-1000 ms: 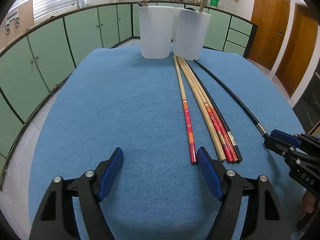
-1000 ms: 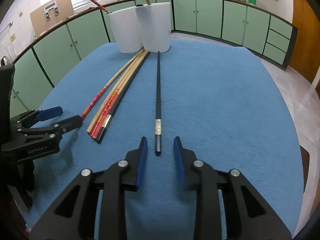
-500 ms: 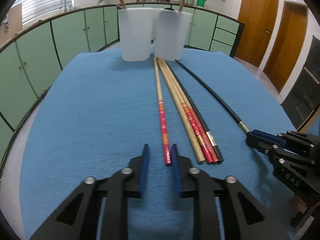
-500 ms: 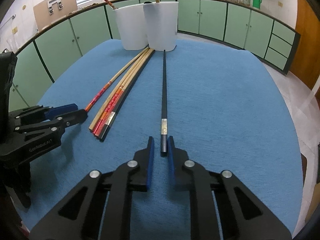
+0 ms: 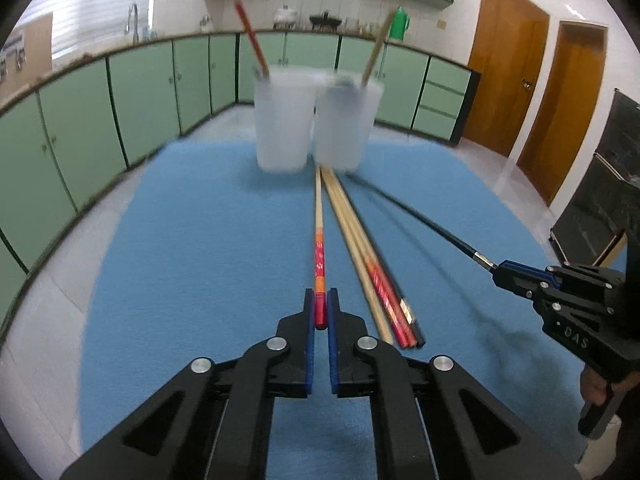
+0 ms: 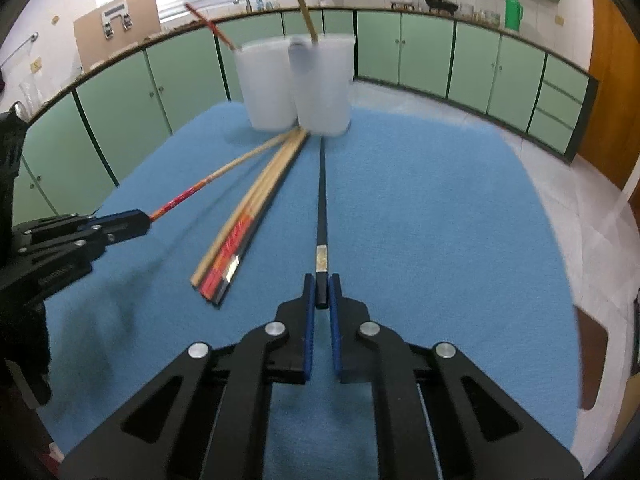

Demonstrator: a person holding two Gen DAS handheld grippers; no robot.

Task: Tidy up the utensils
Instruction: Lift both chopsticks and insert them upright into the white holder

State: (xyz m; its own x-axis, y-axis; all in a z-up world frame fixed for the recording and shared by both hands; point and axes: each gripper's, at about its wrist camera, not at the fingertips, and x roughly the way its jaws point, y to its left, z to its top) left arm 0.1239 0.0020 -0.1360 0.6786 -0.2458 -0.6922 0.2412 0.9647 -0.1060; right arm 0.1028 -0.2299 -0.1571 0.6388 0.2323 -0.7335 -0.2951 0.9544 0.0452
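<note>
My left gripper (image 5: 320, 312) is shut on the near end of a red-patterned wooden chopstick (image 5: 319, 248), whose tip reaches toward two white cups (image 5: 285, 120). My right gripper (image 6: 321, 294) is shut on the near end of a black chopstick (image 6: 321, 204) with a silver band. In the left wrist view the right gripper (image 5: 502, 272) holds that black chopstick (image 5: 420, 216) at the right. In the right wrist view the left gripper (image 6: 136, 218) holds the red chopstick (image 6: 188, 196) at the left. A bundle of several chopsticks (image 5: 372, 268) lies on the blue cloth between them.
The left cup (image 6: 266, 84) holds a red chopstick and the right cup (image 6: 324, 84) a plain wooden one. The blue cloth (image 6: 440, 220) covers the table. Green cabinets (image 5: 120, 104) ring the room, with wooden doors (image 5: 504, 80) at the right.
Both grippers closed on their chopsticks and rose, lifting the near ends off the cloth. The left one went from wide open to shut on the red chopstick.
</note>
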